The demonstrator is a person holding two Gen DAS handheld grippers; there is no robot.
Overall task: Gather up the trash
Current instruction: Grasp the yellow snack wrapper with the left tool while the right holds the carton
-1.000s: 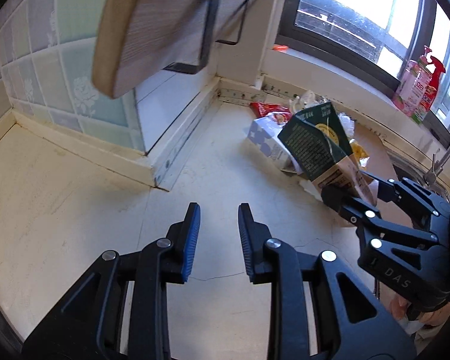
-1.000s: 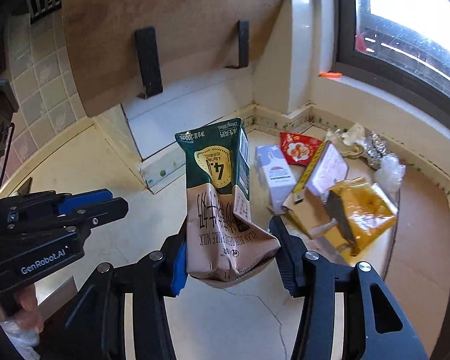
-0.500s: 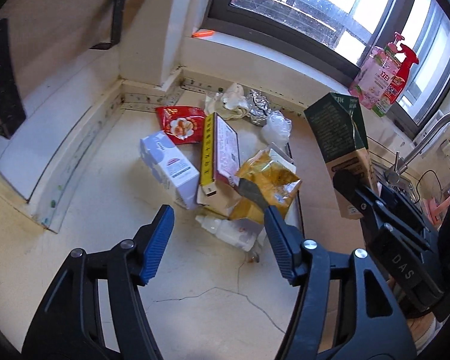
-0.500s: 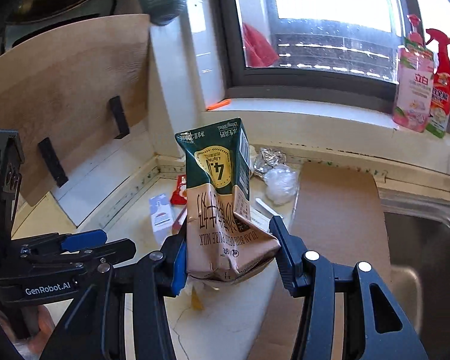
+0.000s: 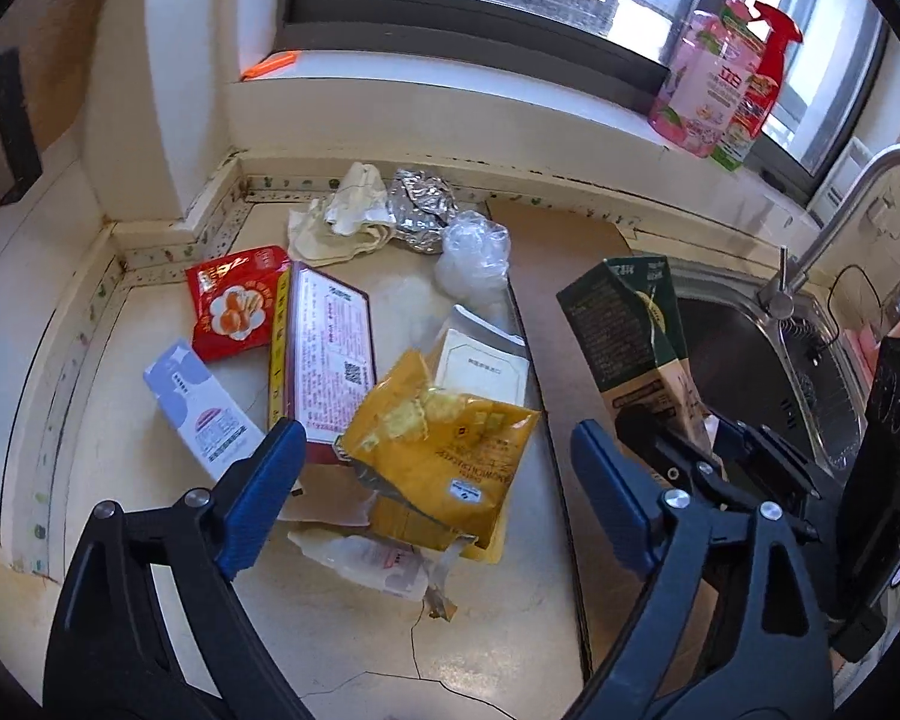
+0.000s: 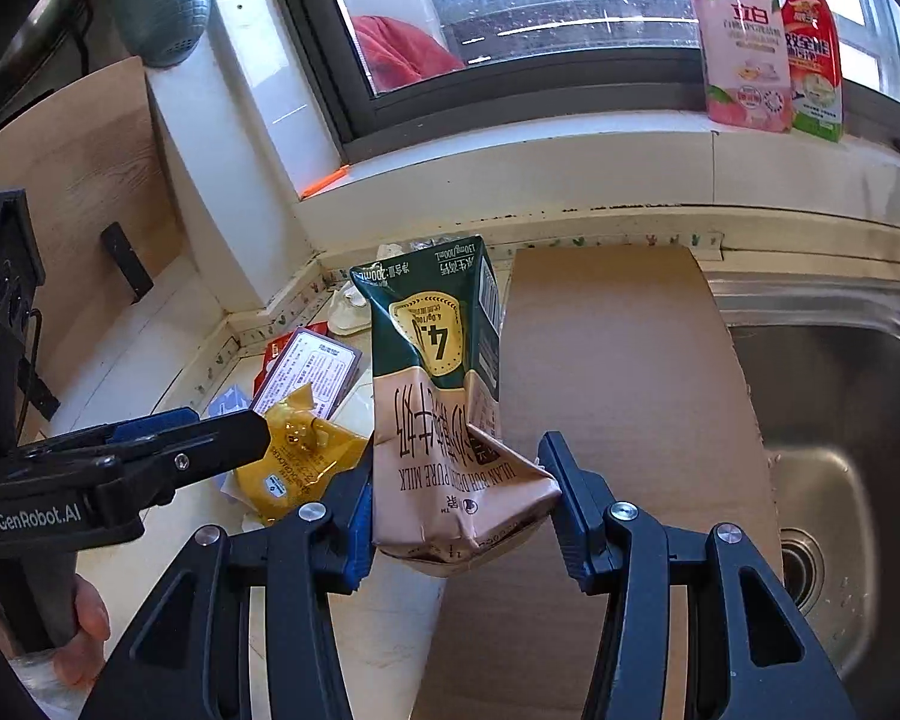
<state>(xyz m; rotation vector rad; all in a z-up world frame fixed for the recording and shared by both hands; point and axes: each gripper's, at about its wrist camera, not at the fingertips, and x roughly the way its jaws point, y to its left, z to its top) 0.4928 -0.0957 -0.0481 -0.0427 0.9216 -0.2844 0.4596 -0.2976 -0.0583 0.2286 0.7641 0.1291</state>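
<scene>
My right gripper [image 6: 459,480] is shut on a crumpled green and tan milk carton [image 6: 444,396], held upside down above a brown board. The left wrist view shows that carton [image 5: 630,330] to the right of the trash pile. My left gripper [image 5: 435,450] hovers over the pile with its jaws opening wide and its pads pressing on nothing. A yellow snack bag [image 5: 444,444] lies below between them. Around it lie a red packet [image 5: 234,300], a lilac box [image 5: 201,408], a printed box [image 5: 327,360], crumpled foil [image 5: 420,204] and clear plastic [image 5: 474,252].
A steel sink [image 6: 840,420] with a faucet [image 5: 822,228] lies to the right, next to the brown board [image 6: 618,360]. A pink bottle [image 5: 708,96] and a red spray bottle [image 5: 768,60] stand on the windowsill. A wooden cutting board [image 6: 72,168] leans at the left wall.
Both grippers have swung right, from the wall and cutting board towards the window and sink. The left jaws have spread from narrow to wide. The carton stays in the right grip.
</scene>
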